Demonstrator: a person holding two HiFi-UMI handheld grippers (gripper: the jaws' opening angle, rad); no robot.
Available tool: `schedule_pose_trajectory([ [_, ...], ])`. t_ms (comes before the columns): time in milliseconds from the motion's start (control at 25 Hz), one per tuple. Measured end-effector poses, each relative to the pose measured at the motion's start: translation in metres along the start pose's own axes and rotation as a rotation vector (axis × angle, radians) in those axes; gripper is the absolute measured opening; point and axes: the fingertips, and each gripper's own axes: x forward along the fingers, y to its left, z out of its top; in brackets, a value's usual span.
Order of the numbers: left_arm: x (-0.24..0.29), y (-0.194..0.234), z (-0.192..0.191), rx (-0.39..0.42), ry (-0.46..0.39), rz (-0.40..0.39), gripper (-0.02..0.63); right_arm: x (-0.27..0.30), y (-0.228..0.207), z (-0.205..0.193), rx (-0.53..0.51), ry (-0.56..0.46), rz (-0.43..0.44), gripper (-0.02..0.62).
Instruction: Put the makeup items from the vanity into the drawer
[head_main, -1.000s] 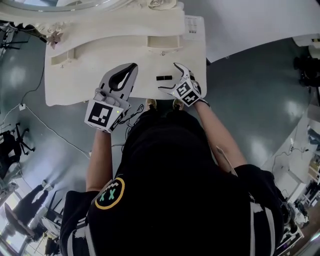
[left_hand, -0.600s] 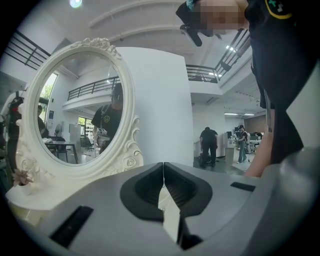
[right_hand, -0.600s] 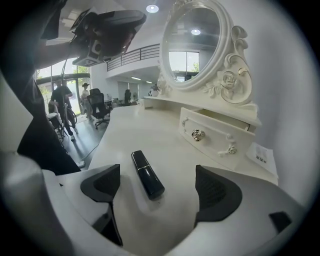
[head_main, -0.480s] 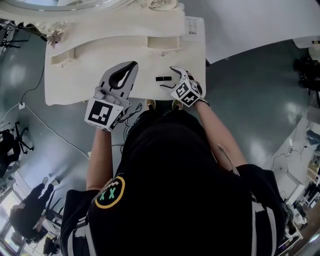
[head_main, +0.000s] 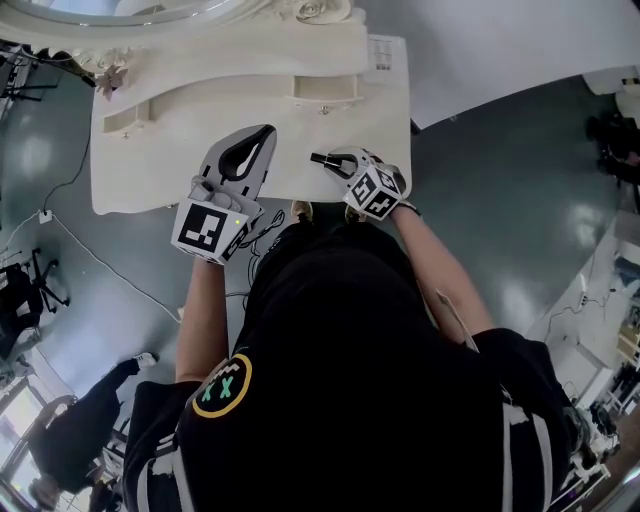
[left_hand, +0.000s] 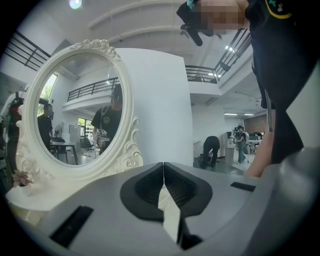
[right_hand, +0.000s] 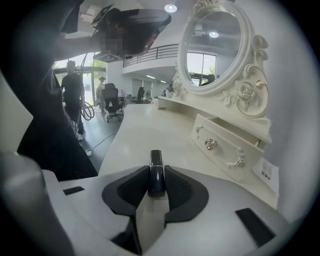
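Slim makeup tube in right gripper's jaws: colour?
The tube is glossy black; clearest in right gripper view.

My grey left gripper hangs level, jaws together; my right gripper has just been closing on a slim black tube.

We log, around us: glossy grey floor | thin cable trailing across it, left | bystander in dark clothes, lower left | white partition wall | person bent over, far back | office chair
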Motion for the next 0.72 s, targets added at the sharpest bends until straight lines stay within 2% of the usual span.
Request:
schedule_pose_trajectory([
  [320, 0.005, 0.001, -0.001, -0.005, -0.012, -0.009, 0.023, -0.026, -0.016, 0.044, 0.023, -0.112, -0.062, 0.118],
  [600, 0.012, 0.005, 0.0, -0.005, -0.016, -0.017, 0.023, -0.092, -0.044, 0.131, -0.002, -0.341, -0.162, 0.118],
  [720, 0.015, 0.006, 0.001, -0.003, -0.019, -0.021, 0.023, -0.129, -0.053, 0.169, -0.067, -0.414, -0.206, 0.118],
])
